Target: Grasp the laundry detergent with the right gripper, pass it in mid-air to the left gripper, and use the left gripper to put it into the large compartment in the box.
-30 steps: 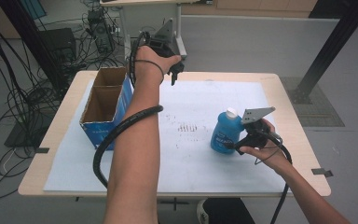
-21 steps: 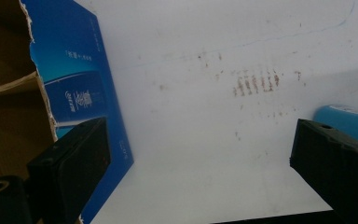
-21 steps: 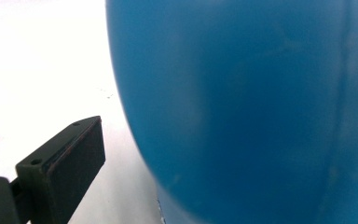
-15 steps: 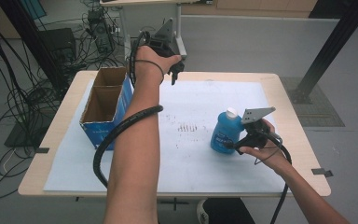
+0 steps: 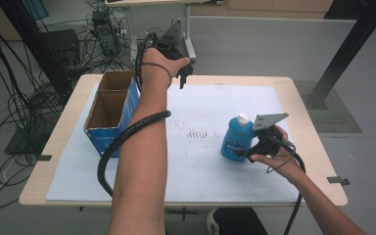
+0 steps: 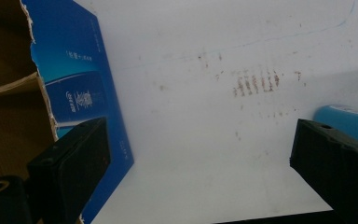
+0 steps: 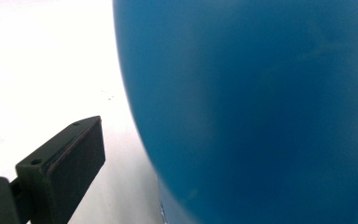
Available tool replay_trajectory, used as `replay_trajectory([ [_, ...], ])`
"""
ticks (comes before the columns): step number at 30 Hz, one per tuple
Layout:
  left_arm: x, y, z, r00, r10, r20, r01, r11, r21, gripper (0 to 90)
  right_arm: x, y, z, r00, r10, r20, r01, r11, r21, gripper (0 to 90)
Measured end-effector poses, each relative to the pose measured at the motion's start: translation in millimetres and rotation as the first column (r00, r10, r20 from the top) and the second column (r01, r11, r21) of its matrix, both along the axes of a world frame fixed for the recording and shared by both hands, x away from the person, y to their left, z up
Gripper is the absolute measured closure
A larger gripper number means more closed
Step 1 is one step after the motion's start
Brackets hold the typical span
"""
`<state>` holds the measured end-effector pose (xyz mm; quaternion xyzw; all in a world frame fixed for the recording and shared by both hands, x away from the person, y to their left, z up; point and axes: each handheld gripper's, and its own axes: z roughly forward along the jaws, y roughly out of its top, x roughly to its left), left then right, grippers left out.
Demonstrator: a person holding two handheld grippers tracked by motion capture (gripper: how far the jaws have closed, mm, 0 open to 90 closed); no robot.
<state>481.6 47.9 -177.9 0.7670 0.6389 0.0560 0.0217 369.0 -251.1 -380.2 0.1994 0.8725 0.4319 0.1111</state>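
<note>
nothing is seen to have moved since the earlier frames; both arms are held as before. blue bottle is stood upright on the white sheet at the right of the worktop, with the right gripper set against its side. one jaw is seen beside the bottle; whether it is clamped cannot be told. left gripper is held high at the far edge, jaws wide apart, near the cardboard box. step is judged as the grasp; a firm close and lift are called for next.
</note>
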Motion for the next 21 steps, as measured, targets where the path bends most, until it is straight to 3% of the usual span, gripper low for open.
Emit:
replay_trajectory([
  [21, 1.2, -2.1, -0.3, 1.0000, -0.008, -0.002, 0.008, 0.9999, 0.006, 5.7, 0.1, -0.7, 0.7, 1.0000, -0.002, 0.006, 0.002, 1.000, 0.002, 2.5],
])
